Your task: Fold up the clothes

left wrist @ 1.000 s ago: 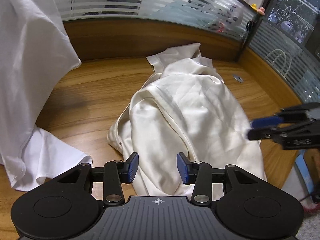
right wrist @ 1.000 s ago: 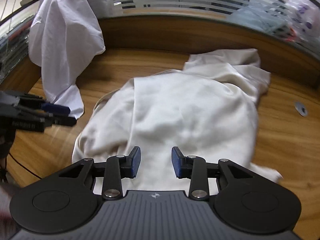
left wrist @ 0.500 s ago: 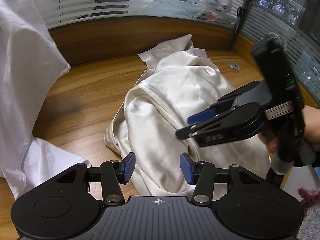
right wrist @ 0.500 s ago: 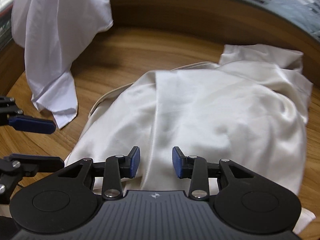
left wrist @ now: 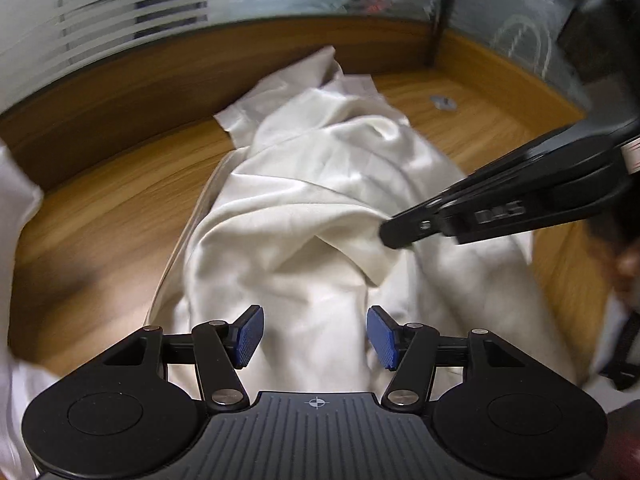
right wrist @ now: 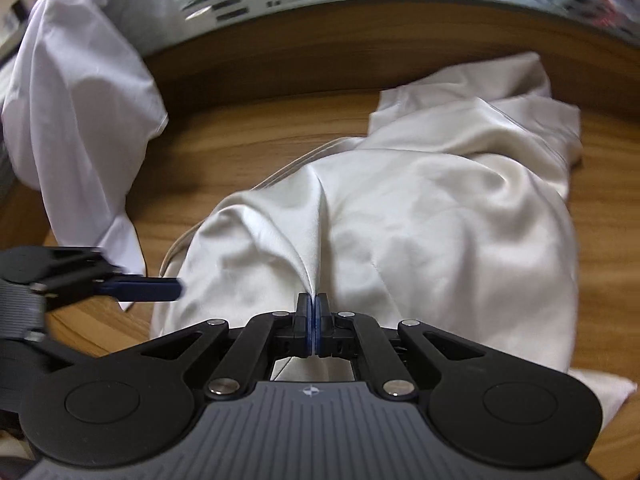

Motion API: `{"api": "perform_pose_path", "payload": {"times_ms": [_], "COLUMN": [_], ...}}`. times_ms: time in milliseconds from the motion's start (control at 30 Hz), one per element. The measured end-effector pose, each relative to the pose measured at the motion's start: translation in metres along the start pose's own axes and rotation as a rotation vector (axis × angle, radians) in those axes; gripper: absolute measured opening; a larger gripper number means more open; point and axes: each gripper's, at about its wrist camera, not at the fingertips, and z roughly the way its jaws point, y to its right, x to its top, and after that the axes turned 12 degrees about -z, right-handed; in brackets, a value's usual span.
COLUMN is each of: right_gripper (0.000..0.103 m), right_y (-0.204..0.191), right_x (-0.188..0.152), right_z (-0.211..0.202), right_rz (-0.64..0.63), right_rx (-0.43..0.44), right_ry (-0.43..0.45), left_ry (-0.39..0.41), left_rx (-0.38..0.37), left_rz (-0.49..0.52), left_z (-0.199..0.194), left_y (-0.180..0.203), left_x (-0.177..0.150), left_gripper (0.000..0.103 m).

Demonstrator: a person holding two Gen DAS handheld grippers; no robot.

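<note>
A crumpled cream garment lies heaped on the wooden table. My left gripper hovers open over the garment's near end, its blue pads apart with cloth below them. My right gripper is shut on a pinched ridge of the cream garment, and folds rise to its tips. In the left wrist view the right gripper reaches in from the right, its tip buried in a fold. The left gripper shows at the left edge of the right wrist view.
A white garment hangs over the partition at the left and trails onto the table. A wooden wall with striped glass rims the desk behind. A small metal disc lies on the wood at the far right.
My right gripper has gone from open to shut, pinching a fold of the cream garment. The left gripper has moved closer over the garment and stays open.
</note>
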Motion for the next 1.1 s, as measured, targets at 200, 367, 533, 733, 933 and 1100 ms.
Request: {"api": "perform_pose_path", "payload": {"times_ms": [200, 367, 533, 733, 933, 1100], "right_gripper": [0.002, 0.002, 0.002, 0.002, 0.002, 0.002], "right_y": [0.006, 0.003, 0.002, 0.005, 0.011, 0.011], "right_x": [-0.008, -0.01, -0.011, -0.014, -0.014, -0.01], "right_z": [-0.005, -0.003, -0.004, -0.008, -0.02, -0.045], "right_rz": [0.061, 0.069, 0.078, 0.086, 0.094, 0.07], "right_rx": [0.011, 0.012, 0.01, -0.001, -0.048, -0.102], "right_ry": [0.008, 0.013, 0.019, 0.023, 0.052, 0.1], "left_ry": [-0.052, -0.046, -0.046, -0.019, 0.075, 0.113], "left_rx": [0.012, 0.036, 0.065, 0.048, -0.019, -0.205], "left_rz": [0.106, 0.153, 0.122, 0.082, -0.03, -0.21], "left_z": [0.029, 0.04, 0.046, 0.041, 0.003, -0.048], "left_y": [0.02, 0.032, 0.025, 0.014, -0.003, -0.025], "left_x": [0.009, 0.009, 0.005, 0.003, 0.013, 0.03], "left_gripper": [0.06, 0.062, 0.061, 0.01, 0.004, 0.004]}}
